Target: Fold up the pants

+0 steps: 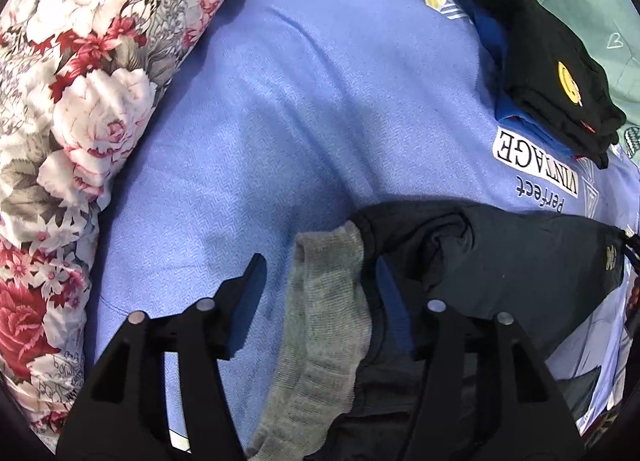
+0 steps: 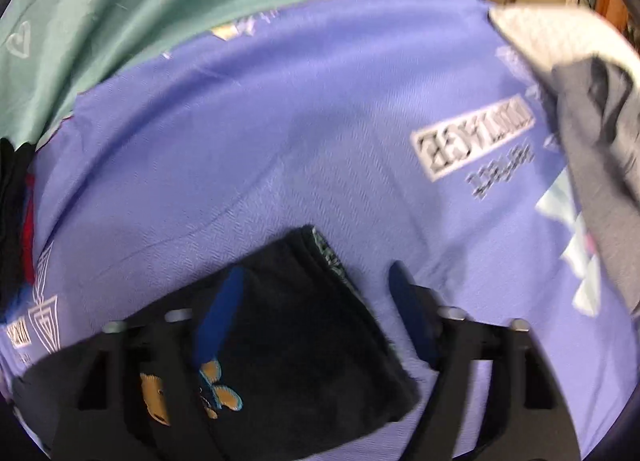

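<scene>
Left gripper point(image 1: 320, 277) fingers spread wide, straddling the grey waistband point(image 1: 328, 301) of the dark pants point(image 1: 500, 261), pinching nothing. Right gripper point(image 2: 320, 293) fingers spread too, over a dark trouser end point(image 2: 304, 325) lying flat on the blue bedsheet point(image 2: 280, 141). Pants bunched at 3 o'clock in the left view, seemingly early in the fold, smoothing and halving still to do. Folded black clothes point(image 1: 552, 61) stacked at 1 o'clock. Readable on the sheet, upside down: "VINTAGE" point(image 1: 536, 165), "Perfect". Floral quilt point(image 1: 80, 101) at 9 o'clock.

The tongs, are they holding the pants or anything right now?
No. Both tongs are open: the left tongs straddle the grey waistband of the dark pants, and the right tongs sit over dark cloth.
</scene>
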{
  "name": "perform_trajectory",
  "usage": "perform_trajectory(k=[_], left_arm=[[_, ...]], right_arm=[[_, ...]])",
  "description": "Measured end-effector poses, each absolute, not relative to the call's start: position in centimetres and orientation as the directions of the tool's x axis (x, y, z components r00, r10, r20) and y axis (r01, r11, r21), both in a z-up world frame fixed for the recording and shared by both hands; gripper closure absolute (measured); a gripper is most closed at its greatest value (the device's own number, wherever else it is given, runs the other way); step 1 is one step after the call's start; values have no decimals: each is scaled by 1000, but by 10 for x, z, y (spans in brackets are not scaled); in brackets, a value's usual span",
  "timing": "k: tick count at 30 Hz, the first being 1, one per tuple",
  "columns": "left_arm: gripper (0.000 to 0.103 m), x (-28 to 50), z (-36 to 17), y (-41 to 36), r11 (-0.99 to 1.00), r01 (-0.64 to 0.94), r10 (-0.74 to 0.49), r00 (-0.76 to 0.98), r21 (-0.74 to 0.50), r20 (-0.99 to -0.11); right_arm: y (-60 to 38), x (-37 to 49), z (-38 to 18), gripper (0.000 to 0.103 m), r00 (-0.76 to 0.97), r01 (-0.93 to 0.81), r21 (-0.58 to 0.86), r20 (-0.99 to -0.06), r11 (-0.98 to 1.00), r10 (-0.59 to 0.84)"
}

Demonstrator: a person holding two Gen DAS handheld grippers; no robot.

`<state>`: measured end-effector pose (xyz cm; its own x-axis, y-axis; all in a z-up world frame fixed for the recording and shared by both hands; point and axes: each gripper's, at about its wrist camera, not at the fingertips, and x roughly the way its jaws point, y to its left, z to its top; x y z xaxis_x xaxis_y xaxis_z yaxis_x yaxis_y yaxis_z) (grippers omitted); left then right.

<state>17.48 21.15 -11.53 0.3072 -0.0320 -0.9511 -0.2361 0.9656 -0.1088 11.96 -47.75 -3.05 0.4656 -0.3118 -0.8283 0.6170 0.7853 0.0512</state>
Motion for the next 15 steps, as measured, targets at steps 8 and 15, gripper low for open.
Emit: perform_trajectory(k=[8, 15], left_arm=[[36, 193, -116, 212, 983, -146, -57, 327, -109, -943], [36, 212, -130, 206, 990, -41, -119, 299, -138, -947]], right_arm=[[-478, 107, -22, 93, 426, 722, -9, -782, 692, -454], [-424, 78, 27, 27, 552, 663, -26, -659, 749, -512]])
